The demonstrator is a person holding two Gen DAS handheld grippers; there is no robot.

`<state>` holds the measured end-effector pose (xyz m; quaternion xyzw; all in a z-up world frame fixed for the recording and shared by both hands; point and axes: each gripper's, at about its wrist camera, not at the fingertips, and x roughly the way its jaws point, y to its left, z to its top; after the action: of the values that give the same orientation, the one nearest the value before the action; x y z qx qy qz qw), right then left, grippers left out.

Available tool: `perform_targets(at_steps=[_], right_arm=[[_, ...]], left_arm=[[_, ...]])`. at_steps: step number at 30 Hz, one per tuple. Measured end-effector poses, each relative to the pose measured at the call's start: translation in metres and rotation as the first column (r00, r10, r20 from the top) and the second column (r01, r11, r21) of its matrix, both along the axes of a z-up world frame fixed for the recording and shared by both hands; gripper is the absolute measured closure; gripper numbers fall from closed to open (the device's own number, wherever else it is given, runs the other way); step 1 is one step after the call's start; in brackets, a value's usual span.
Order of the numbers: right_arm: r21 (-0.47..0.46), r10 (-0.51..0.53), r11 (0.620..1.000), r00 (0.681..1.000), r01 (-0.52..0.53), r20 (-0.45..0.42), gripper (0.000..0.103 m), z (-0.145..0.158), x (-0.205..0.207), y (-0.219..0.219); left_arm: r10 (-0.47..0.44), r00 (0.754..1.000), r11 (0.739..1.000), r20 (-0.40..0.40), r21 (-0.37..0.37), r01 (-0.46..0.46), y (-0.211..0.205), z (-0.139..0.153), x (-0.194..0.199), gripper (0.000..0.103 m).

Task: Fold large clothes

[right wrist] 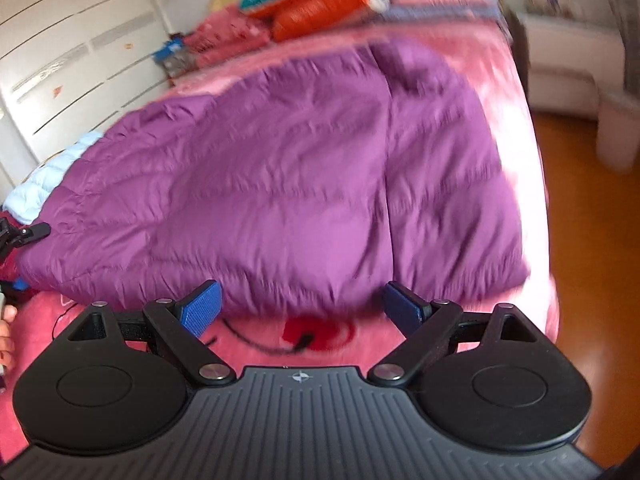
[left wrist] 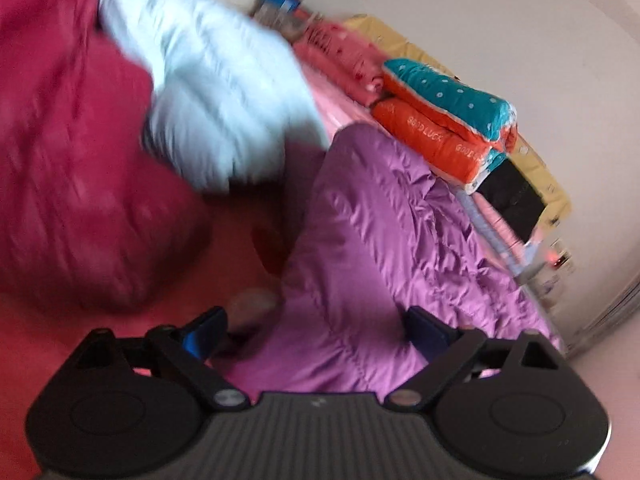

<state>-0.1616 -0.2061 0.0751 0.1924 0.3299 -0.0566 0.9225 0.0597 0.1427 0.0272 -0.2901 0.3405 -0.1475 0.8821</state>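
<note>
Left wrist view: the left gripper [left wrist: 316,326] is hovering with jaws spread wide and holding nothing, the purple puffer jacket [left wrist: 384,240] lying crumpled on the pink bed [left wrist: 48,344] right ahead, a crimson jacket [left wrist: 68,152] and a pale blue jacket [left wrist: 216,92] blurring past on the left. Right wrist view: the right gripper [right wrist: 302,308] is also gaping wide and empty, its tips sitting just beside the near hem of the purple puffer jacket [right wrist: 280,184], which is spreading across the bed [right wrist: 256,348].
</note>
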Motion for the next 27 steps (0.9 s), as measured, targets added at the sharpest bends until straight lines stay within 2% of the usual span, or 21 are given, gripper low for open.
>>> perform_targets(at_steps=[1,3,5,7,11,14,20,25,27], right_arm=[[0.006,-0.011,1.0,1.0,0.011,-0.011,0.0,-0.004,-0.001,0.001],[0.007,-0.03,1.0,0.999,0.03,-0.03,0.0,-0.007,-0.004,0.004],[0.001,-0.049,0.999,0.998,0.049,-0.043,0.0,-0.01,-0.008,0.007],[-0.007,-0.068,0.998,0.997,0.068,-0.049,0.0,-0.01,-0.013,0.011],[-0.021,-0.103,0.995,0.993,0.102,-0.059,0.0,-0.013,-0.026,0.011],[-0.025,-0.13,0.991,0.989,0.129,-0.064,0.0,-0.011,-0.033,0.01],[-0.007,-0.181,0.984,0.982,0.181,-0.063,0.0,-0.007,-0.045,0.009],[-0.008,-0.2,0.98,0.977,0.2,-0.067,0.0,-0.006,-0.054,0.011],[-0.01,-0.203,0.979,0.977,0.202,-0.067,0.0,-0.005,-0.057,0.012]], left_arm=[[-0.009,1.0,0.999,-0.017,-0.035,0.008,-0.002,-0.004,0.004,0.011],[-0.027,0.999,0.998,-0.025,-0.049,0.025,-0.008,-0.007,0.008,0.015],[-0.04,0.999,0.998,-0.021,-0.054,0.038,-0.014,-0.009,0.009,0.031],[-0.037,0.999,0.997,-0.021,-0.064,0.036,-0.018,-0.008,0.008,0.042],[-0.04,0.999,0.999,0.031,-0.022,0.041,-0.033,0.002,-0.003,0.063],[-0.048,0.997,0.999,0.067,0.013,0.047,-0.041,0.012,-0.011,0.07],[-0.098,0.986,0.995,0.135,0.033,0.094,-0.049,0.03,-0.035,0.074],[-0.217,0.956,0.976,0.196,0.076,0.206,-0.06,0.042,-0.071,0.074],[-0.282,0.936,0.959,0.213,0.104,0.265,-0.063,0.042,-0.091,0.074]])
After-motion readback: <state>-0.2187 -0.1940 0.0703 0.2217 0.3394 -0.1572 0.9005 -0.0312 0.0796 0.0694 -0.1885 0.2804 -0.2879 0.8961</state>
